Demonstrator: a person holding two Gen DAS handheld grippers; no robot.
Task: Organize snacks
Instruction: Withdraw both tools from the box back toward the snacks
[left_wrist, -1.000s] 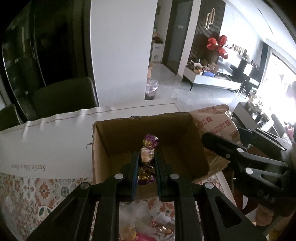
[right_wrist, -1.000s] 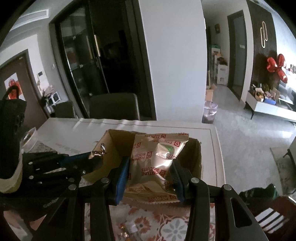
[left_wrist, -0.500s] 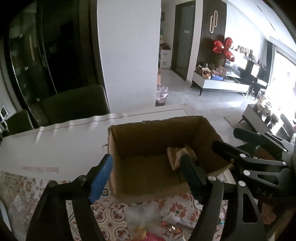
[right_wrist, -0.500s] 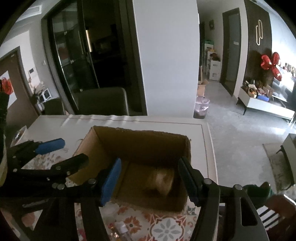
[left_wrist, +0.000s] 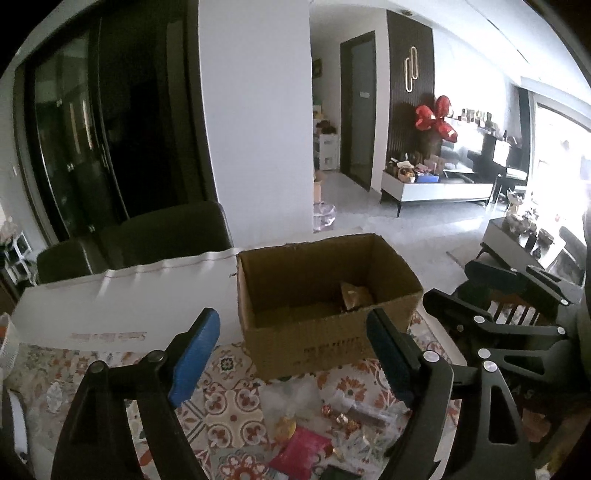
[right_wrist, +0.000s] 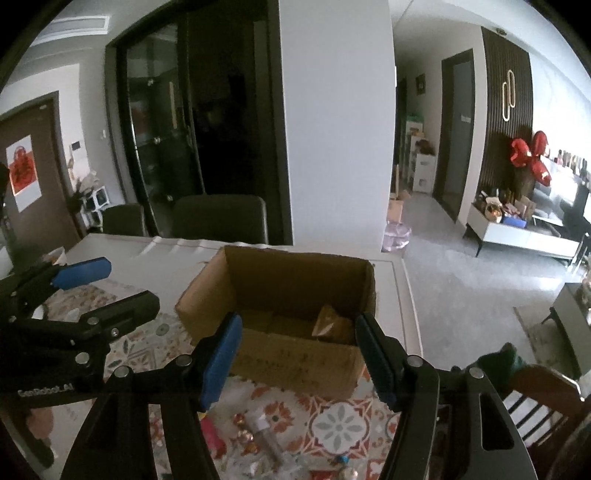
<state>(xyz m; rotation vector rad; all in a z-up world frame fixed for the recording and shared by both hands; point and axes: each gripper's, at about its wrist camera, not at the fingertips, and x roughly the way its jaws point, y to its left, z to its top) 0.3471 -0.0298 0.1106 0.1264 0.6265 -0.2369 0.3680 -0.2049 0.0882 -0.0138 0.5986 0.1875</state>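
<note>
An open cardboard box (left_wrist: 317, 332) stands on the patterned tablecloth; it also shows in the right wrist view (right_wrist: 295, 358). A biscuit packet (left_wrist: 356, 295) lies inside it at the right (right_wrist: 330, 325). My left gripper (left_wrist: 291, 350) is open and empty, in front of the box. My right gripper (right_wrist: 299, 354) is open and empty, in front of the box on its right side. Loose snacks lie on the cloth in front of the box: wrapped candies (left_wrist: 341, 417), a pink packet (left_wrist: 301, 450) and clear wrappers (right_wrist: 262, 432).
A white table (left_wrist: 122, 299) extends behind and left of the box, with dark chairs (left_wrist: 173, 232) beyond it. The table's right edge (right_wrist: 410, 295) drops to the floor. A wooden chair (right_wrist: 543, 391) stands at the right.
Both grippers opened and let go: the candies and the biscuit packet dropped into the box. Both grippers then drew back from the box toward me.
</note>
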